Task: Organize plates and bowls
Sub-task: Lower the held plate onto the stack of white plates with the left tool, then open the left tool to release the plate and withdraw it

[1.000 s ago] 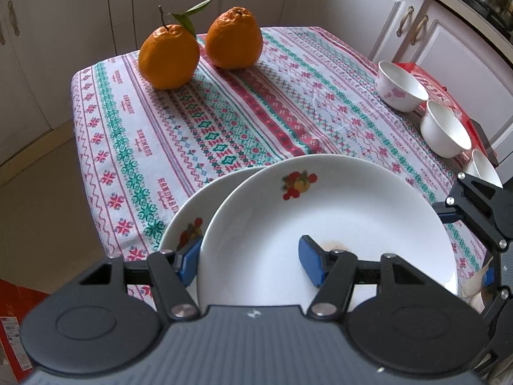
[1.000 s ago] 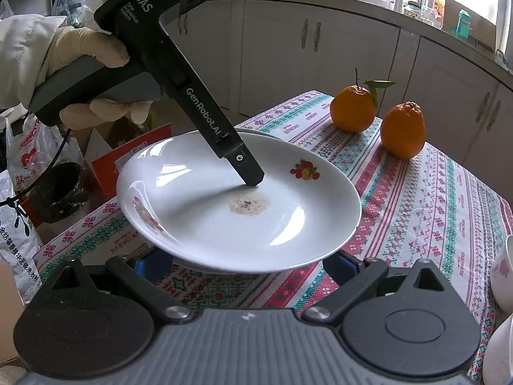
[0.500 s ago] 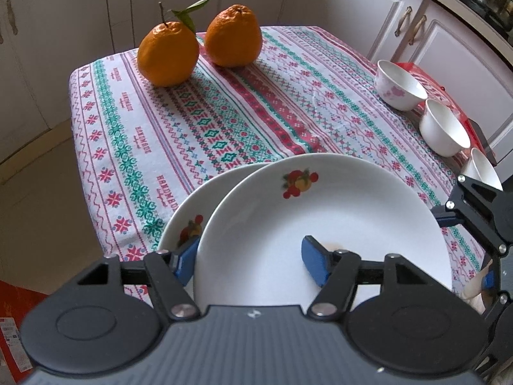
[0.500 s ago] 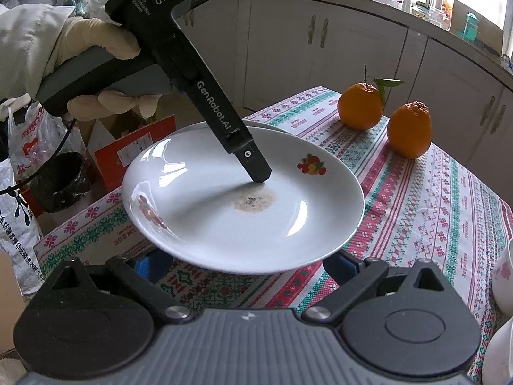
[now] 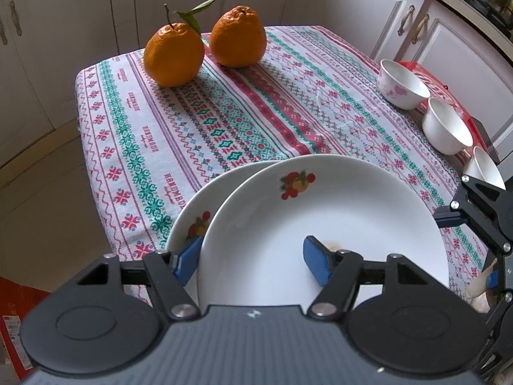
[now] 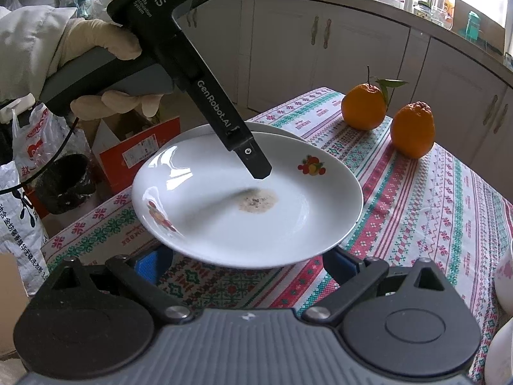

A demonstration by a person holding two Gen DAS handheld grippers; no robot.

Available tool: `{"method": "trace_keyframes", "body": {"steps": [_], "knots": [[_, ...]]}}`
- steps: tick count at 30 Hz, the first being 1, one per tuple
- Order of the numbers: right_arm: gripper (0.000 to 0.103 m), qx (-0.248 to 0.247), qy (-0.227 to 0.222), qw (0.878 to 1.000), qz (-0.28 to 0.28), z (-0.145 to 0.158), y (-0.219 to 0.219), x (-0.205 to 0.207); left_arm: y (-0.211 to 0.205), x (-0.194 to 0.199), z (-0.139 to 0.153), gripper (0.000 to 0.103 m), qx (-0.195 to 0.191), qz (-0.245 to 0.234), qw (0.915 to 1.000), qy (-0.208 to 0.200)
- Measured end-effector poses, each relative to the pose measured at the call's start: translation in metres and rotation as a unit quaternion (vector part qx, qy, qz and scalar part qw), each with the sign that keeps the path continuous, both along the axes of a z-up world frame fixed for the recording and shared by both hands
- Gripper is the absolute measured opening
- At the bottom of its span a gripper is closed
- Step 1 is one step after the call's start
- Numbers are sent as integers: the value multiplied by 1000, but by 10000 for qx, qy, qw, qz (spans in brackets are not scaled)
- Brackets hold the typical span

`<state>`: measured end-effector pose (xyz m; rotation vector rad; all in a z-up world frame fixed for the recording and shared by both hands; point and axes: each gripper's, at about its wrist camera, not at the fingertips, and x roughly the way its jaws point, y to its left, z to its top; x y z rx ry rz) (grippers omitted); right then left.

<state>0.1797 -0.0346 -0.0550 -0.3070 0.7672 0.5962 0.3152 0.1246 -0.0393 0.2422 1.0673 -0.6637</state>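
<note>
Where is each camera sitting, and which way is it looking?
Left wrist: on the left gripper, looking down past its blue pads at the top plate, the oranges and bowls.
Right wrist: on the right gripper, facing the same top plate, the gloved hand and the left gripper.
Both show the top plate, the plate beneath it, the oranges and the tablecloth.
</note>
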Motion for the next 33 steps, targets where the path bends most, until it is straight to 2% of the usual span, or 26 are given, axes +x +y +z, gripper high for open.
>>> {"method": "trace_keyframes", "body": {"steps": [14,33], "knots": [[102,149,170,9997,-95,-3,-7,2,-2,0,4,73,23,0,9999,-102],[103,295,-21,9993,214,5,-11,-2,-2,3,11,78,-34,46,9996,-281]]}}
